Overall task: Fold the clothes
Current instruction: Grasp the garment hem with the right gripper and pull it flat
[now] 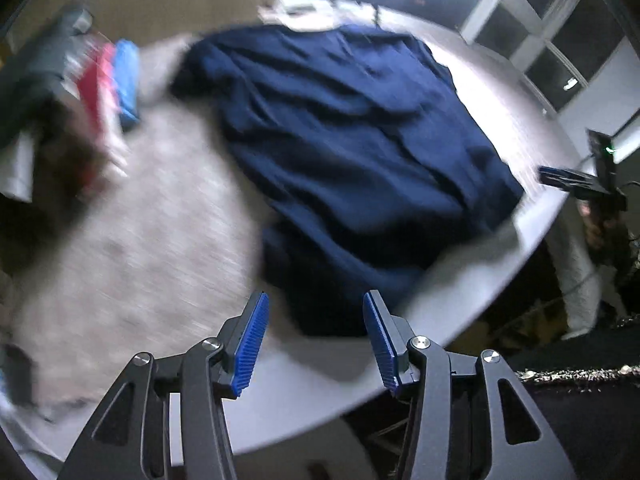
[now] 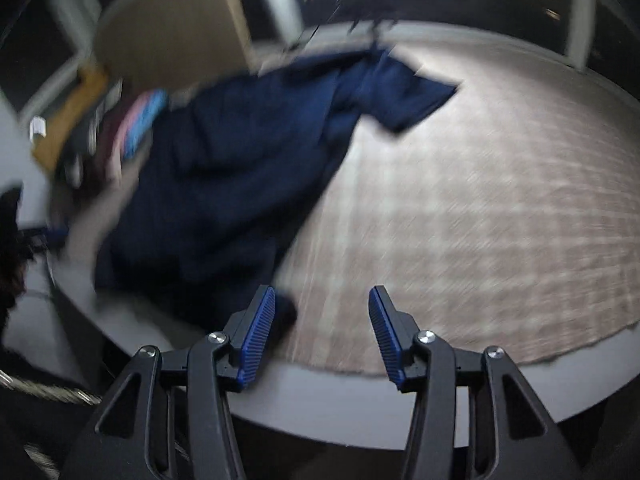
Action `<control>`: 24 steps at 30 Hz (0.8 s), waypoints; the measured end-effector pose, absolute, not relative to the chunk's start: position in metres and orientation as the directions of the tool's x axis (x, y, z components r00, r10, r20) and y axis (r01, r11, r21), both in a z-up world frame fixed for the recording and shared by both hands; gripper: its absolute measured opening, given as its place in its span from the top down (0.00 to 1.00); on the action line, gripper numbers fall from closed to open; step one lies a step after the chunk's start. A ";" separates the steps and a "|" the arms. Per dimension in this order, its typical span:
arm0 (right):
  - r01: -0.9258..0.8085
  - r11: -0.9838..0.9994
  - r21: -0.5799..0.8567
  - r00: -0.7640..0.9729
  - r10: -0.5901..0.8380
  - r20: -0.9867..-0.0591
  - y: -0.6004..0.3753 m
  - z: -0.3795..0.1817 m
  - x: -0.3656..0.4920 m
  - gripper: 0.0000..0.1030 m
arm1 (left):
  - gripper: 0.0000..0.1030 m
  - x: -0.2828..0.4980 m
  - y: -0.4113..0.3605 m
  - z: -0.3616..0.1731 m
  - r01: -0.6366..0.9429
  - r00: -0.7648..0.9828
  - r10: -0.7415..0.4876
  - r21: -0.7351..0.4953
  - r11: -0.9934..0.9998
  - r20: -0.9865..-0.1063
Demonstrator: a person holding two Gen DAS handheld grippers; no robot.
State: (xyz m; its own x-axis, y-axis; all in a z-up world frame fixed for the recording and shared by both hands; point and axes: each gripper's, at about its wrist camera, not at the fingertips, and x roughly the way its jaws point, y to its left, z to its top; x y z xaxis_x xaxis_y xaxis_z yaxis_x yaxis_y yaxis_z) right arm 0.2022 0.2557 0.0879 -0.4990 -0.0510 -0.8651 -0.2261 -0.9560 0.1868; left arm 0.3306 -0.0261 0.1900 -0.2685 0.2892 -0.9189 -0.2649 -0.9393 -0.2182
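A dark navy garment [image 1: 352,152] lies crumpled on a beige cloth [image 1: 132,248] that covers a round white table [image 1: 304,400]. My left gripper [image 1: 316,298] hangs open over the garment's near edge, with nothing pinched between its blue pads [image 1: 252,344]. In the right wrist view the same garment [image 2: 224,184] lies to the left, one sleeve [image 2: 404,92] spread toward the far side. My right gripper [image 2: 322,292] is open above the cloth [image 2: 480,200], just right of the garment's near corner. It also shows in the left wrist view, the right gripper [image 1: 576,182] beyond the table's right edge.
A stack of folded clothes in red, pink and blue [image 1: 116,80] sits at the table's left side, with dark items beside it. In the right wrist view the stack [image 2: 140,120] lies behind the garment. The table rim [image 2: 340,408] runs close under both grippers. Windows line the far wall.
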 end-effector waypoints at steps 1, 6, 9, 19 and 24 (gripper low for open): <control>-0.193 -0.966 0.170 -0.485 -0.056 -0.873 0.247 0.079 0.199 0.53 | 0.53 0.335 -0.014 0.181 -0.282 -0.252 0.286 -0.213 -0.935 -0.924; -0.075 -0.991 0.114 -0.481 -0.065 -0.874 0.225 0.050 0.189 0.53 | 0.52 0.336 0.026 0.145 -0.285 -0.213 0.256 -0.190 -0.939 -0.943; -0.020 -0.997 0.076 -0.503 -0.056 -0.863 0.217 0.043 0.185 0.53 | 0.70 0.330 0.032 0.139 -0.264 -0.232 0.218 -0.155 -0.952 -0.948; 0.057 -0.994 0.093 -0.601 -0.109 -0.792 0.204 0.093 0.196 0.93 | 0.95 0.342 0.000 0.229 -0.263 -0.374 0.276 -0.184 -0.947 -0.885; 0.057 -0.995 0.077 -0.744 -0.093 -0.661 0.197 0.200 0.231 0.93 | 0.95 0.360 -0.047 0.308 -0.232 -0.491 0.221 -0.118 -0.965 -0.843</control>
State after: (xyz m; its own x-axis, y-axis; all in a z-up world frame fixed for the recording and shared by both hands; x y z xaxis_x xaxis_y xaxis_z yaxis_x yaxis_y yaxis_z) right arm 0.2314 0.1965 0.1998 -0.7443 -0.0934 -0.6613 0.0565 -0.9954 0.0770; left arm 0.3595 -0.0471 0.3077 -0.4911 0.2212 -0.8426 -0.2321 -0.9655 -0.1181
